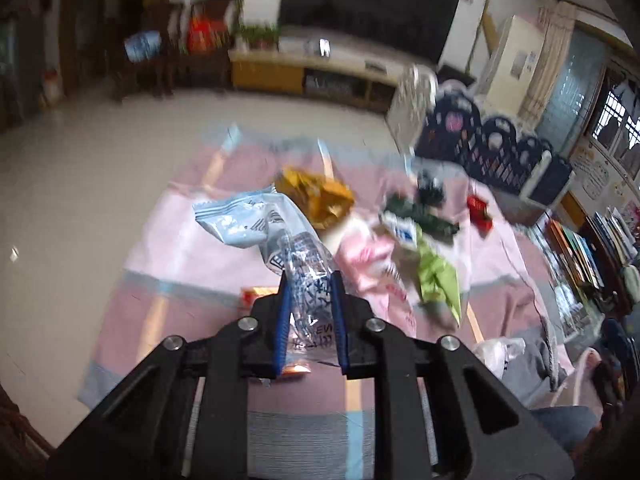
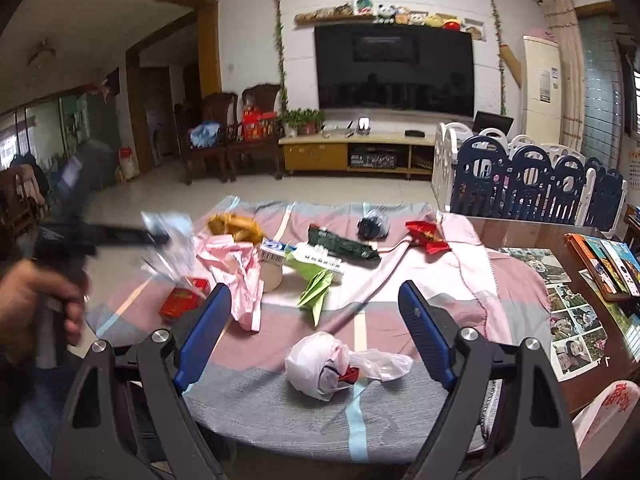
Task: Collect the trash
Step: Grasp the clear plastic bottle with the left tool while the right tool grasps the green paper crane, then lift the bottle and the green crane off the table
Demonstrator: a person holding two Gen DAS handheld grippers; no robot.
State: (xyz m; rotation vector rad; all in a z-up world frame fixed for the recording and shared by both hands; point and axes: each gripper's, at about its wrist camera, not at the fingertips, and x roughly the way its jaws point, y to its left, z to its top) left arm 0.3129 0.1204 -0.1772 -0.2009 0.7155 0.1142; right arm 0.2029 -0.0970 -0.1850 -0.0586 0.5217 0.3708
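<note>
My left gripper (image 1: 309, 280) is shut on a clear and light-blue plastic wrapper (image 1: 256, 220) and holds it above the pink and grey cloth (image 1: 168, 248). In the right wrist view the left gripper (image 2: 160, 236) is blurred at the left with the wrapper (image 2: 172, 224). My right gripper (image 2: 316, 292) is open and empty above the cloth's near part, with a white plastic bag (image 2: 320, 364) below it. Trash lies on the cloth: a yellow wrapper (image 2: 236, 226), a pink bag (image 2: 236, 268), a green paper (image 2: 316, 288), a dark green packet (image 2: 344, 246), a red wrapper (image 2: 426, 236) and a red box (image 2: 180, 302).
A blue and white play fence (image 2: 532, 176) stands at the right. A wooden table with photos and books (image 2: 580, 292) is at the far right. A TV cabinet (image 2: 352, 152) and chairs (image 2: 236, 136) stand at the back wall across the tiled floor.
</note>
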